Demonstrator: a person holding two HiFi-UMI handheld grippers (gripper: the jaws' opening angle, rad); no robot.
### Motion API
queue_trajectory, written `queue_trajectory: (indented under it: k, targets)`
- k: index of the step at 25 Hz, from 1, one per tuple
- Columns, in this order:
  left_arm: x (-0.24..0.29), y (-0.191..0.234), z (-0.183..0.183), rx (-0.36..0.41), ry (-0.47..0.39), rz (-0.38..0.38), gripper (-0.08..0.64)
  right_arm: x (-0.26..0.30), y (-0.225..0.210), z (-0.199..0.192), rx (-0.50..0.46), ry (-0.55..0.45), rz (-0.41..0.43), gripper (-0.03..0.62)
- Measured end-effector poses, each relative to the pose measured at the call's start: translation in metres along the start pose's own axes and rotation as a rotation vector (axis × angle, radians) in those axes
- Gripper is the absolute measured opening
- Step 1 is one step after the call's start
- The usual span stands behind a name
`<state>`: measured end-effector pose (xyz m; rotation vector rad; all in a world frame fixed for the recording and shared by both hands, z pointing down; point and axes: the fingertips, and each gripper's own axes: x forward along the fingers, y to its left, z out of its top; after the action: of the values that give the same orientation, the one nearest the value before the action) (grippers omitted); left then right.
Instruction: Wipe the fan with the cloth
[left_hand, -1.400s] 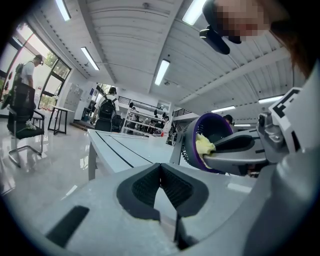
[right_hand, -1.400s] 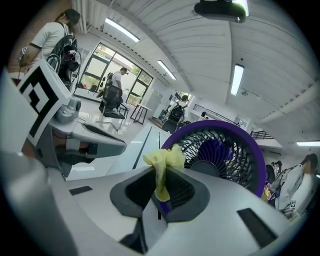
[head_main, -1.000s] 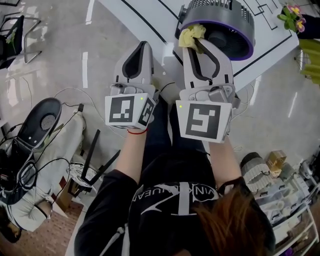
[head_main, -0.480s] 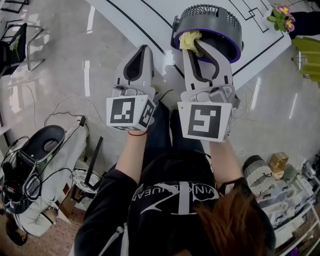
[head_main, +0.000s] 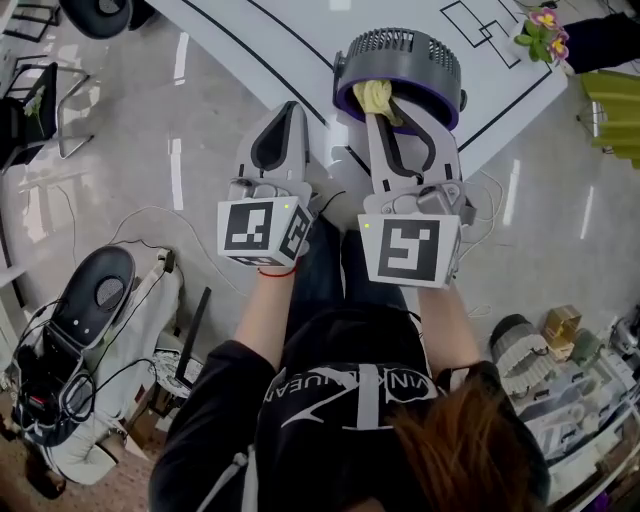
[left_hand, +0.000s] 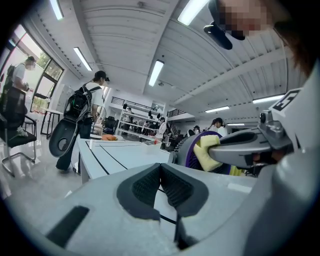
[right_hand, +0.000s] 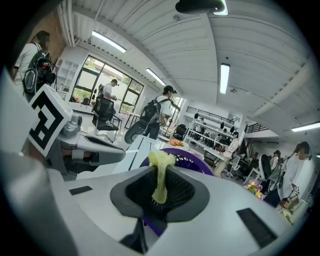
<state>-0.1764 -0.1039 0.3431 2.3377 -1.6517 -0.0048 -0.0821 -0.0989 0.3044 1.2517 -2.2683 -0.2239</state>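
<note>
Fan (head_main: 398, 58) sits at twelve o'clock from us, close to the near edge of the white bench (head_main: 290, 45), its grey ribbed housing at the far side and its purple ring turned toward us. Our right gripper (head_main: 383, 108) is clamped on the yellow cloth (head_main: 376, 95); its own view shows a thin fold of fabric pinched between the pads with a bunched tuft sticking out past the tips. That tuft seems to lie against the purple ring at about eight o'clock on it, though we cannot tell how firmly it presses. Our left gripper (head_main: 288, 110) is closed with nothing in it, at nine o'clock from the right one and apart from the fan.

We judge the wipe is under way on the ring. To do it well, we should follow the ring's curve instead of cutting across it, and press lightly, since only a small fold is held and a hard drag could pull the cloth free. The fan stands near the bench edge, so pushing away from us looks safer than pulling. Bracing the housing with the idle left gripper would likely stop it sliding.
</note>
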Motion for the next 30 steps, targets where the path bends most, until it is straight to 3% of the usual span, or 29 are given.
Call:
queue_trajectory:
  k: [19,30]
  targets:
    - [-0.014,-0.022,0.041,0.015,-0.043,-0.024,0.009,-0.045,-0.04,0.006,-0.055,0.018,-0.147,0.052]
    - [-0.024,-0.034,0.074,0.065,-0.068,-0.028,0.009,-0.073,-0.051,0.011,-0.04,-0.016,-0.158,0.049]
